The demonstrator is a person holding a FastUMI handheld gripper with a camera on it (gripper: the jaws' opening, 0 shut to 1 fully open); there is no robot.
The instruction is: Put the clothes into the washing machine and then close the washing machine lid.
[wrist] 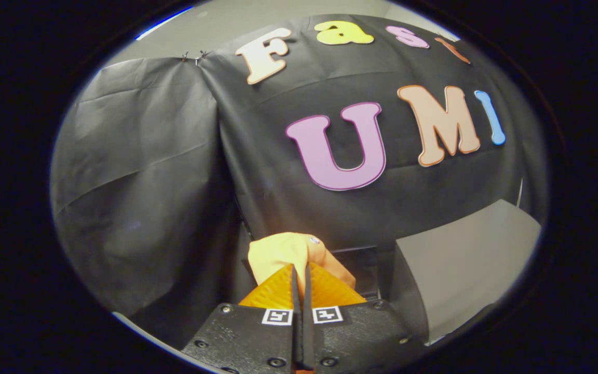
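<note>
Black cloth wall behind, tool (301,267) clamped on yellow garment (284,252) bunched at its tips

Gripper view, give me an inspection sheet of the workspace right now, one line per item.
Surface: nothing seen.
Job's things: a yellow-orange garment is pinched between the fingers, bunched up just ahead of them.
Grey box: stands beyond the fingers on their right side; cannot tell whether it is the washing machine.
Clutter: nothing seen.
Grippers: the gripper has its fingers nearly together, shut on the garment.
Cables: nothing seen.
Surroundings: black cloth wall hangs behind, creased, clipped at its top edge; a pale wall shows above it.
</note>
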